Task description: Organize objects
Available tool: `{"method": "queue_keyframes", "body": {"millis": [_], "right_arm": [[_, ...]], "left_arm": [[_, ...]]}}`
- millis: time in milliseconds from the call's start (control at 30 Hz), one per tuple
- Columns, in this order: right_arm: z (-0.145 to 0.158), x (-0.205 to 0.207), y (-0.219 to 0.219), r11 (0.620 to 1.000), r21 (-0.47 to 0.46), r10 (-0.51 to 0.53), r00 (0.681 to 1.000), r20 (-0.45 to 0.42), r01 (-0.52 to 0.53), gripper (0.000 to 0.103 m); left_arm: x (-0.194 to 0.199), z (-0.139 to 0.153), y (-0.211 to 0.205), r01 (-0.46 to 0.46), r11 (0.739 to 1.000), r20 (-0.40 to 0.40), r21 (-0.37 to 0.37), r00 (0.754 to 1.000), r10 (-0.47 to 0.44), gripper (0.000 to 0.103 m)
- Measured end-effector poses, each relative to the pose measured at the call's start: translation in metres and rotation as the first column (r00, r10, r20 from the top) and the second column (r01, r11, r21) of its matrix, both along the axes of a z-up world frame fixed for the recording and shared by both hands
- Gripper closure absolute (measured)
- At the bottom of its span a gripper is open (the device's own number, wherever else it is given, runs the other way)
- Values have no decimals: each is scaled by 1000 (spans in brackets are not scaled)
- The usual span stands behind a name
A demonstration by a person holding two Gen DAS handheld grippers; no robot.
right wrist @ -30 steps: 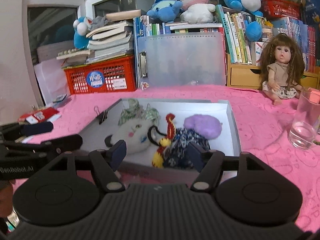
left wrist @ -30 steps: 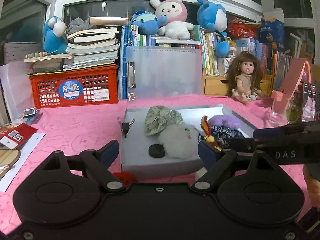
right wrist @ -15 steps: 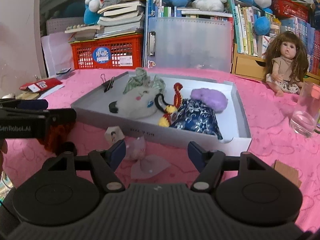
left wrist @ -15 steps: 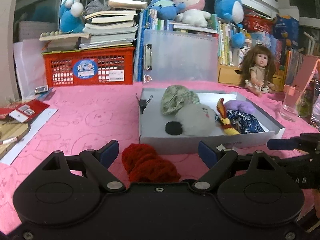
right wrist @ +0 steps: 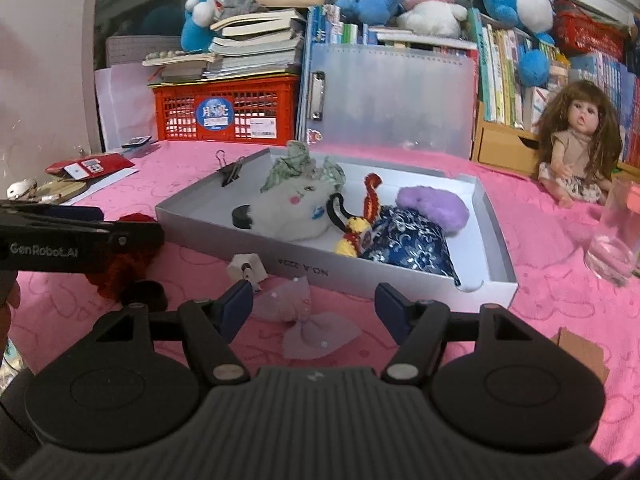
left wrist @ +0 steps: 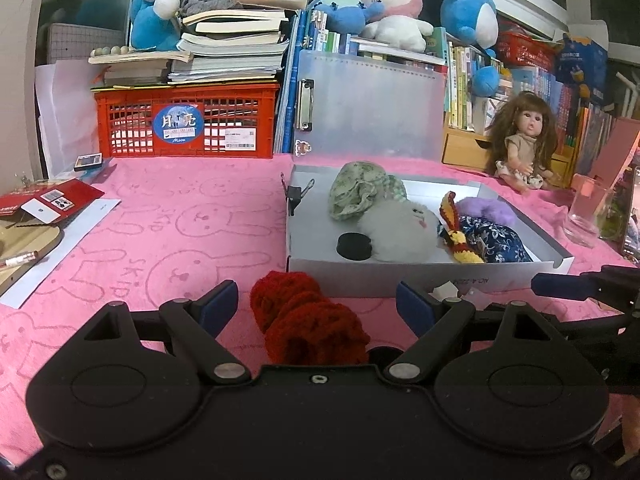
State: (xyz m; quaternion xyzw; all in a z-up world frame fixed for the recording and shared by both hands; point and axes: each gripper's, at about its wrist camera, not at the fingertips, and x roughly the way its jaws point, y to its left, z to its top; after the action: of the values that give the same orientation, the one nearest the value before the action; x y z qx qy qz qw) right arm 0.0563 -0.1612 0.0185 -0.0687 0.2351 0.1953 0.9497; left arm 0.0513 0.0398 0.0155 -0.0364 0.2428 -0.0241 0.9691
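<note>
Left gripper: fingers wide apart, empty; red knitted scrunchie lies between them on pink cloth, outside white box. Right gripper: spread, empty, above lilac bow.

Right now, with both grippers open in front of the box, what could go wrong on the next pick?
1. The lilac bow is thin and flat on the pink cloth; the right gripper may pinch cloth with it.
2. The small white piece lies close behind the bow and could get knocked.
3. The left gripper straddles the red yarn scrunchie, close to the box wall; pushing forward may shove the box.
</note>
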Motion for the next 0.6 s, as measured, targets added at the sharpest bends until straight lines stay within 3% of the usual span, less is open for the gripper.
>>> {"method": "queue_keyframes", "body": {"millis": [233,400,600], "right_arm": [[-1,-4,9,999,-36,23,1000,17,-23,37],[-2,-4,11,999,-45,32,999,12,-31,57],[-4,-3,15,997,-67,39,999,8,-38,60]], "left_arm": [[0,-3,1,2,1000,-17,-19,1000,-3,26],[3,-6,3,-1,999,-35,-40,999,0,31],[7,-12,8,-16,997,-67,-70,998,12,36]]}}
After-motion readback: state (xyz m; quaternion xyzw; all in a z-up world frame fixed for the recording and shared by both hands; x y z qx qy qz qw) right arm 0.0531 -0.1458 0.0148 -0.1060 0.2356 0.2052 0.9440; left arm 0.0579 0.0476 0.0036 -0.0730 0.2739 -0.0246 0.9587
